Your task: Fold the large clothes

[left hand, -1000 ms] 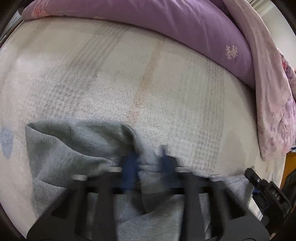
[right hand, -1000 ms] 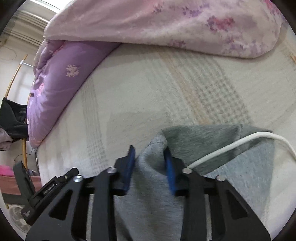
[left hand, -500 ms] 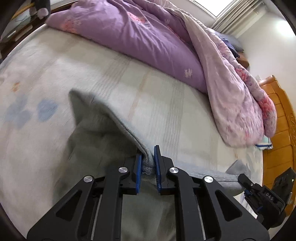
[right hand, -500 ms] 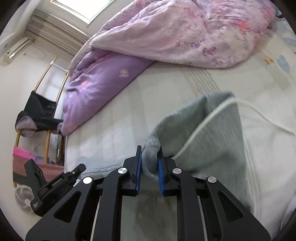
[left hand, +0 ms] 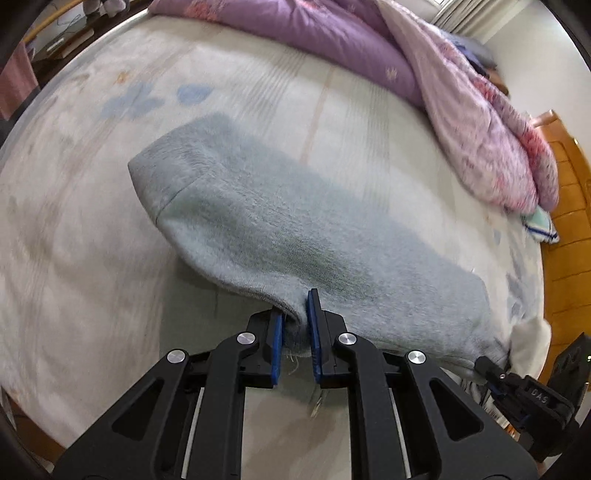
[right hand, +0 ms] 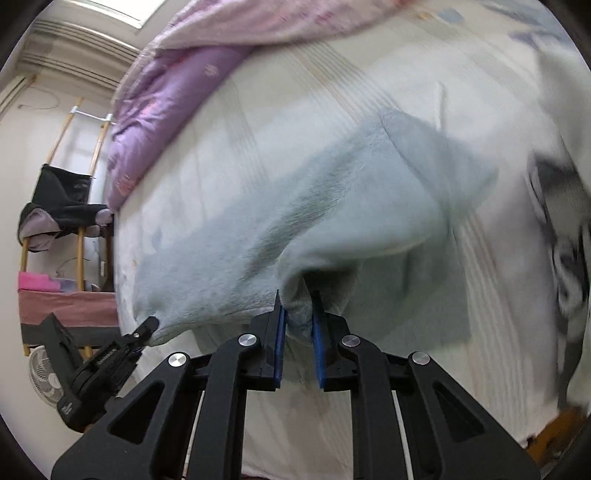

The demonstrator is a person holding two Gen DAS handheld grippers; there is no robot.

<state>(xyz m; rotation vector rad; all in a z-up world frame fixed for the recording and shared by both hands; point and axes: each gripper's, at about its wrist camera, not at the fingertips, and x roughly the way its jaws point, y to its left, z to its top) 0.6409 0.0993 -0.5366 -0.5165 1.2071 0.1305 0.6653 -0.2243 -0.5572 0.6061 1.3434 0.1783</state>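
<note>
Currently the grey sweatshirt is held lifted off the bed, stretched between both grippers, its far end trailing toward the bed surface. The left gripper is clamped on a bunched hem edge, fabric pinched between the blue pads. The right gripper has just been closing and is clamped on a gathered fold of the same garment, cloth filling the gap between its pads.

Handling, judged: a soft, thick fleece knit, limp, no stiffness of its own; sag between the two grips is to be expected, and the weight looks moderate for clothing. Slip is unlikely given the fuzzy surface, but a bunched grip can let layers creep. Hold is best taken at the hem or seam edges, well apart, so the panel hangs flat for the fold. A loose thread hangs below the left pads.

A purple quilt and a pink floral quilt lie along the far side of the bed, apart from the sweatshirt.

Writing: small white letters on the other gripper's body in the left wrist view, seemingly "DAS"; nothing readable on the garment.
</note>
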